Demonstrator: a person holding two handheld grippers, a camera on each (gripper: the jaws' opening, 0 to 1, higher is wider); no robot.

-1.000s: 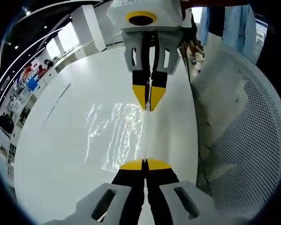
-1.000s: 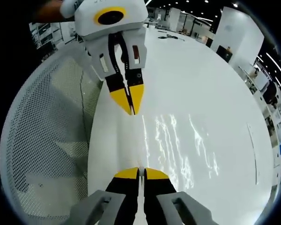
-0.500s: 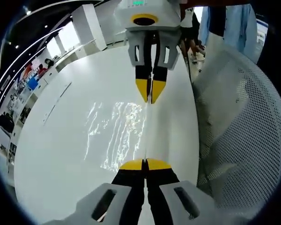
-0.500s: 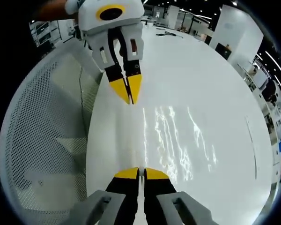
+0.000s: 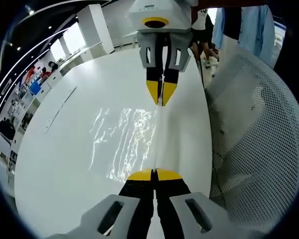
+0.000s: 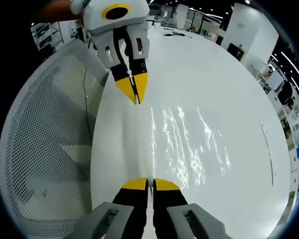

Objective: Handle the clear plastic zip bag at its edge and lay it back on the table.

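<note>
Clear plastic zip bag (image 5: 134,139), nearly invisible against the white, given away by crinkled bright streaks of glare across its film; stretched taut in a straight line along one edge between the two grippers, over the desk (image 5: 65,149). In the right gripper view the same bag (image 6: 184,144) spreading from centre toward 3 o'clock, glare streaks running lengthwise, the held edge a faint crease from 6 up to 12 o'clock.

Left gripper (image 5: 154,175) at 6 o'clock of its own view, yellow-tipped jaws pressed together on the bag's edge. Right gripper (image 5: 162,93) opposite, at 12 o'clock, jaws likewise closed on the far end of that edge.

In the right gripper view: right gripper (image 6: 150,184) at 6 o'clock, jaws pinching the edge; left gripper (image 6: 133,91) at 12 o'clock, tips together on the bag.

White perforated mesh chair back (image 5: 254,139) just beside the desk rim, from 1 to 5 o'clock in the left gripper view; same chair back (image 6: 45,149) from 7 to 11 o'clock in the right gripper view. Thin dark line (image 5: 60,107) lying on the desk at 9 o'clock, well apart from the bag. Person in a light blue garment (image 5: 249,25) standing at 1 o'clock beyond the chair
</note>
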